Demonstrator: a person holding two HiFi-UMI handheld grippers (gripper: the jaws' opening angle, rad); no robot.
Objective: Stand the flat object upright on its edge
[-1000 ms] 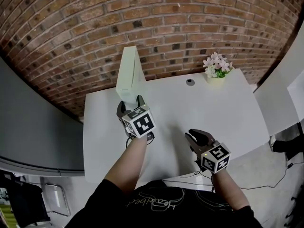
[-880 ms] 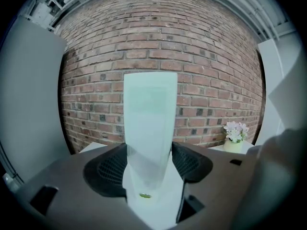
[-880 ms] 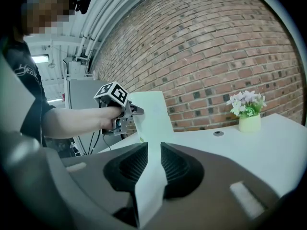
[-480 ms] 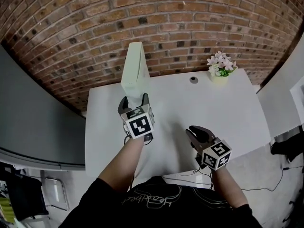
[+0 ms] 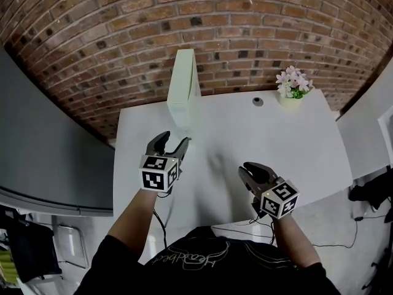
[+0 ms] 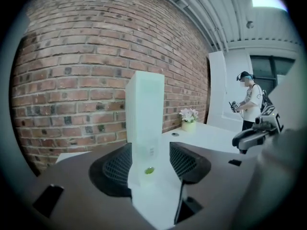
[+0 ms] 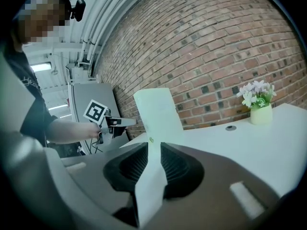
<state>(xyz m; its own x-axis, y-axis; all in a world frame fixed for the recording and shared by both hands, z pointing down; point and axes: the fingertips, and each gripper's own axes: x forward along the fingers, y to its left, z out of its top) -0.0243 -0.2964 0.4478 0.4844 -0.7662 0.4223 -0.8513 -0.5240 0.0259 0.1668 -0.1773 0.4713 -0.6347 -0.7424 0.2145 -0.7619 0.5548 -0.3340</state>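
**First:** Where the bench [image 5: 282, 146] runs toward the brick wall [image 5: 258, 23], is the white box [image 5: 183, 91] standing or lying?

**Second:** It is standing upright on a narrow end. It sits on the far left part of the bench, close to the wall, and nothing touches it. A small green mark [image 6: 149, 170] shows low on the narrow face turned toward the person.

**First:** And the left gripper [image 5: 172, 141]?

**Second:** It hovers just in front of the box and points at it, near but apart. Its fingers [image 6: 116, 166] are spread wide and have just been closing a little. Nothing is between them, although the left gripper view lines the box up in the gap. A dark cable [image 5: 161, 220] trails down from this gripper.

**First:** What about the right gripper [image 5: 249, 171]?

**Second:** It is held over the near part of the bench, well to the right of the box. Its fingers [image 7: 132, 169] stand a narrow gap apart and hold nothing. Only the bench and the box beyond show through that gap.

**First:** Is anything else on the bench?

**Second:** A small pot of pale flowers [image 5: 292, 90] stands at the far right corner, with a round grommet [image 5: 258, 101] near it. In the left gripper view, another person [image 6: 249, 102] stands well back at the right.
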